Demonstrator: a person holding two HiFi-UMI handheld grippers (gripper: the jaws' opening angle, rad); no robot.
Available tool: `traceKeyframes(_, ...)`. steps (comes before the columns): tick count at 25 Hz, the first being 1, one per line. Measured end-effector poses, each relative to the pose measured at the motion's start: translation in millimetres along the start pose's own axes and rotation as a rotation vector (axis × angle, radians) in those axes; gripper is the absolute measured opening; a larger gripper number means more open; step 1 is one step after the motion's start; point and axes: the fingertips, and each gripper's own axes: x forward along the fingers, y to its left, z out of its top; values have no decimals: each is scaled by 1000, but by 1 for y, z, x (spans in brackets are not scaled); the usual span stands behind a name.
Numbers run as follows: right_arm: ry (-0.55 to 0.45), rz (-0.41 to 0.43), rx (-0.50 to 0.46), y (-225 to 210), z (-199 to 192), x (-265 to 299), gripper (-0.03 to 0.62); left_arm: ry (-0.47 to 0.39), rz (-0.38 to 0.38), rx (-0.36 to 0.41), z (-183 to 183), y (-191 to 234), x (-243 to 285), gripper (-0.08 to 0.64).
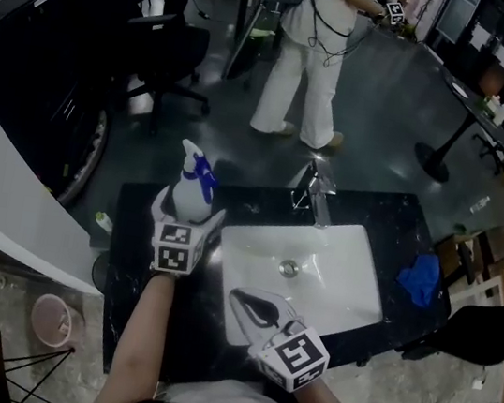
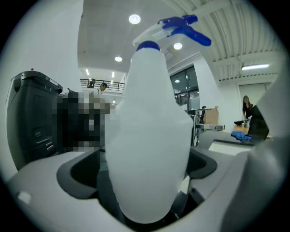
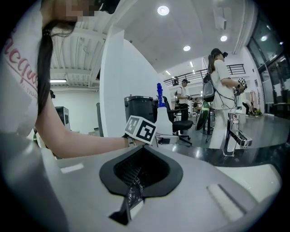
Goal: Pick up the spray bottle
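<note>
A white spray bottle (image 1: 189, 193) with a blue trigger head stands upright on the black counter (image 1: 129, 262), left of the sink. My left gripper (image 1: 185, 218) is around its lower body, one jaw on each side. In the left gripper view the spray bottle (image 2: 149, 131) fills the space between the wide-set jaws of the left gripper (image 2: 145, 181), and a dark gap shows beside the left pad. My right gripper (image 1: 252, 308) hovers over the sink's near rim with its jaws together and nothing in them. In the right gripper view the right gripper (image 3: 136, 181) points toward the left hand's marker cube (image 3: 140, 129).
A white sink basin (image 1: 356, 260) with a chrome faucet (image 1: 313, 193) sits in the counter. A blue cloth (image 1: 422, 278) lies at its right end. A person (image 1: 306, 72) stands beyond the counter, with an office chair (image 1: 167, 50) at left. A pink bucket (image 1: 53, 319) is on the floor.
</note>
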Motion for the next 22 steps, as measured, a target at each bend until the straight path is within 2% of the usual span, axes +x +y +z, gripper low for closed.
traceKeyframes(4, -2, 3, 8, 2, 2, 2, 2, 16, -1, 52, 1, -2, 10, 530)
traceKeyframes(5, -4, 1, 8, 2, 4, 2, 2, 14, 2, 60, 1, -1, 10, 451)
traceKeyframes(6, -4, 0, 6, 2, 4, 2, 2, 11, 5, 61, 2, 0, 10, 430)
traceKeyframes(15, 0, 2, -9, 6, 8, -3, 2, 27, 17, 54, 2, -1, 5, 422)
traceKeyframes(22, -40, 7, -21, 13, 19, -12, 2, -15, 22, 69, 27, -8, -21, 422)
